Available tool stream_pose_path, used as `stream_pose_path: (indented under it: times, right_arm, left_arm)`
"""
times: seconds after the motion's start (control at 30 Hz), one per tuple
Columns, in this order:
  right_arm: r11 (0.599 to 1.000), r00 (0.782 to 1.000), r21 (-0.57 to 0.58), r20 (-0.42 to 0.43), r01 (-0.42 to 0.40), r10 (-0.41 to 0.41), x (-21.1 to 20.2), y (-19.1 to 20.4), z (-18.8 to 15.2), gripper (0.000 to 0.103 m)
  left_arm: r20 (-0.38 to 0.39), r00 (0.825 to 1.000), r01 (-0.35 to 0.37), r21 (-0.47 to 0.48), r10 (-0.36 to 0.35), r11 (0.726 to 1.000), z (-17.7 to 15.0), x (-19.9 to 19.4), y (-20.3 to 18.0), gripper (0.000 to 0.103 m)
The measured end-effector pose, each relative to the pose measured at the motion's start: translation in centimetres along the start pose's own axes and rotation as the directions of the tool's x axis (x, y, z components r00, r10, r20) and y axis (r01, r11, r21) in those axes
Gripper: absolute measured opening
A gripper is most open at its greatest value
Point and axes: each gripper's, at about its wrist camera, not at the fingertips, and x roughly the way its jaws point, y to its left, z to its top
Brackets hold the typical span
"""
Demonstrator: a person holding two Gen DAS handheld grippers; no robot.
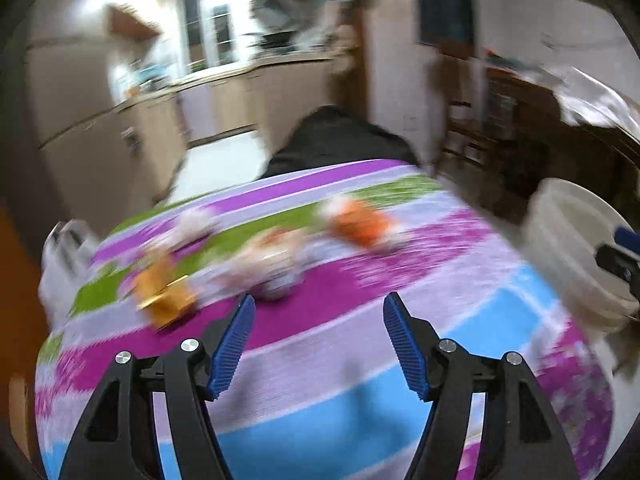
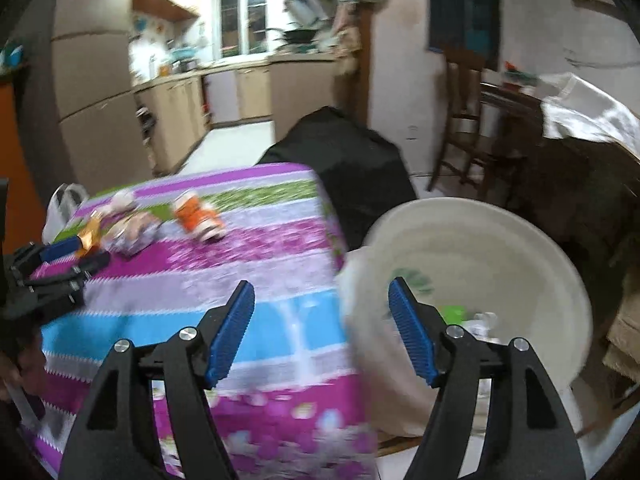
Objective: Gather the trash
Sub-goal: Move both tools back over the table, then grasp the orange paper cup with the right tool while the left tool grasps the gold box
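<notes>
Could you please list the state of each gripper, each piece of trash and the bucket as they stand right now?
left gripper: open, empty, over the tablecloth.
right gripper: open, empty, between table edge and bucket.
orange can: lying on its side on the table.
gold wrapper: crumpled, on the table.
crumpled packet: lying on the table, uncollected.
white bucket: open-topped beside the table, some trash already inside.

Crumpled wrappers — orange one [image 2: 197,216], pale one [image 2: 130,234], gold one [image 2: 90,234] — lie on the striped cloth [image 2: 260,280], white bucket [image 2: 480,280] beside.
</notes>
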Motion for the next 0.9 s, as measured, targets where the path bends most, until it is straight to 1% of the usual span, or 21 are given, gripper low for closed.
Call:
stream_pose_path:
  times: [0.07,0.13,0.2,0.33,0.4,0.47,0.57,0.63,0.7,0.73,0.8,0.83,0.87,0.9]
  right_arm:
    - [0.999,0.999,-0.035,-0.013,-0.03,0.029,0.7,1.9,-0.2,0.067]
    - [0.995,0.998,-0.07,-0.026,-0.065,0.064,1.5,4.0,-0.3,0.067]
    - [0.989,0.994,-0.095,-0.042,-0.109,0.105,2.5,5.8,-0.1,0.068]
    - [0.975,0.981,-0.121,-0.078,-0.185,0.176,4.9,8.6,0.5,0.072]
    - [0.969,0.974,-0.127,-0.109,-0.212,0.199,7.0,9.9,1.3,0.074]
    - [0.963,0.967,-0.139,-0.136,-0.232,0.214,8.9,11.0,2.2,0.077]
    - [0.956,0.969,-0.197,-0.16,-0.217,0.187,12.2,12.4,4.1,0.079]
    - [0.947,0.963,-0.229,-0.198,-0.225,0.181,14.6,13.3,5.7,0.079]
    - [0.943,0.956,-0.233,-0.225,-0.238,0.185,16.5,13.8,6.7,0.079]
    - [0.943,0.953,-0.229,-0.237,-0.243,0.188,17.1,13.9,7.0,0.079]
    - [0.943,0.943,-0.206,-0.264,-0.26,0.202,18.3,13.8,7.5,0.079]
    - [0.943,0.936,-0.191,-0.28,-0.272,0.213,18.7,13.7,7.5,0.078]
    - [0.941,0.928,-0.181,-0.297,-0.287,0.225,19.0,13.7,7.4,0.066]
    - [0.94,0.926,-0.184,-0.304,-0.288,0.224,19.1,13.8,7.2,0.053]
  left_arm:
    - [-0.017,0.998,-0.056,-0.088,0.055,0.994,-1.4,-0.3,4.5,0.068]
    - [-0.032,0.995,-0.094,-0.153,0.09,0.984,-2.5,-0.7,7.8,0.068]
    - [-0.043,0.99,-0.14,-0.219,0.134,0.966,-3.6,-1.2,10.8,0.068]
    - [-0.068,0.981,-0.193,-0.304,0.181,0.933,-5.6,-2.2,15.0,0.069]
    - [-0.075,0.98,-0.201,-0.326,0.187,0.924,-6.0,-2.4,16.3,0.071]
    - [-0.077,0.976,-0.218,-0.339,0.204,0.915,-6.2,-2.2,16.7,0.073]
    - [-0.085,0.974,-0.227,-0.355,0.211,0.907,-6.2,-2.2,17.4,0.074]
    - [-0.087,0.974,-0.226,-0.364,0.209,0.903,-6.0,-2.2,17.2,0.074]
    - [-0.083,0.973,-0.23,-0.366,0.215,0.902,-5.9,-2.2,17.5,0.074]
    - [-0.083,0.972,-0.233,-0.365,0.218,0.901,-5.8,-2.2,17.6,0.076]
    - [-0.086,0.972,-0.235,-0.374,0.219,0.897,-5.8,-2.1,17.9,0.077]
    - [-0.088,0.971,-0.237,-0.377,0.221,0.895,-5.9,-2.0,18.0,0.077]
    - [-0.09,0.971,-0.239,-0.379,0.222,0.894,-5.9,-2.0,18.1,0.077]
    - [-0.094,0.97,-0.242,-0.382,0.223,0.892,-6.0,-2.0,18.1,0.077]
